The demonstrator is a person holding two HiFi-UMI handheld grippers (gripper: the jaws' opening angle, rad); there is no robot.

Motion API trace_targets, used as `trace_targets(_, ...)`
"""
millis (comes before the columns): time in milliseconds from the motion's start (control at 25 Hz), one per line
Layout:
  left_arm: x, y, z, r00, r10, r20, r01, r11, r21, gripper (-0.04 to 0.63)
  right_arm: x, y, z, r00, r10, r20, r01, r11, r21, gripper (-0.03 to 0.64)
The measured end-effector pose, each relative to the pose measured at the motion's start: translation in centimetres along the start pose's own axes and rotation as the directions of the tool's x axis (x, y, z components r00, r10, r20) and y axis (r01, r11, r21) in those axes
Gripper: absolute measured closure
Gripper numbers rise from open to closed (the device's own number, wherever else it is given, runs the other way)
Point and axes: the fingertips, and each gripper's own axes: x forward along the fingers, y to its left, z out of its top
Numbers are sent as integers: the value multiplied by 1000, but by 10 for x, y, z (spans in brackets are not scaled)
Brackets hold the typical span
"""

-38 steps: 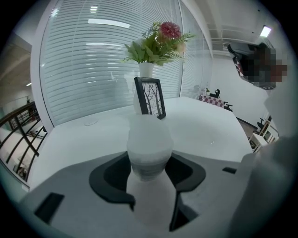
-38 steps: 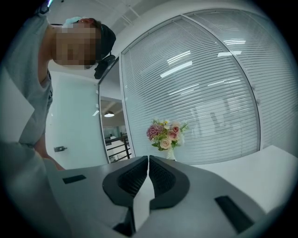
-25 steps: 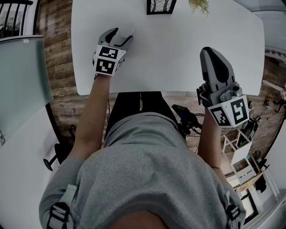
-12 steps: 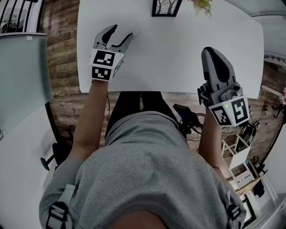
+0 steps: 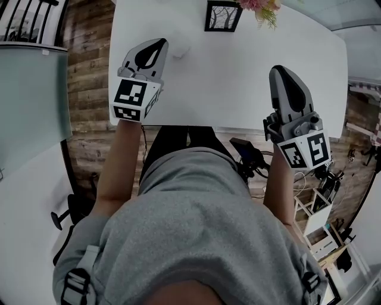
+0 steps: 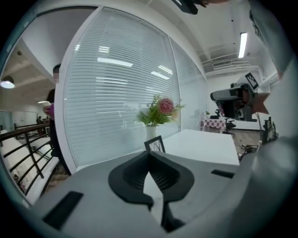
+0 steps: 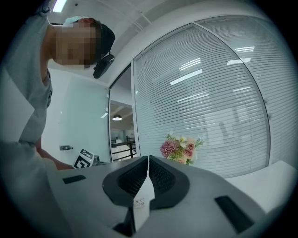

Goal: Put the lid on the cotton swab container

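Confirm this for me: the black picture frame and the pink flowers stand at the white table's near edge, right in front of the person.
Not right. The picture frame and the flowers stand at the far edge of the white table, away from the person, not the near one. The head view shows this.

text readable: none | small label [image 7: 139, 202] on right tool [image 7: 148, 159]: print too small | marker cubes [image 5: 132, 98]: black-white patterns only
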Motion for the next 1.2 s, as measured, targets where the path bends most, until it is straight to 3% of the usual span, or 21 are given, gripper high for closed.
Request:
trace_targets(120,-11,-12,11,998,-57,4,57,998,5,589,-3,3,8,1000,2,18,-1,1000,-14,586)
trace_targets(240,-25,-13,24,998,-61,33,62,998,-5,589,-5,5,16,999,0,33,1,1000,-28,586)
trace_targets(720,-85,6,86,985,34,170,-39,999,24,589,-18,11,50,995,-17,103,26,996,-90,586)
trace_targets(1200,-111,16,104,970,99,224,-101,995,-1,589,-24,19,69,989,-25,143,48,987,-156,591)
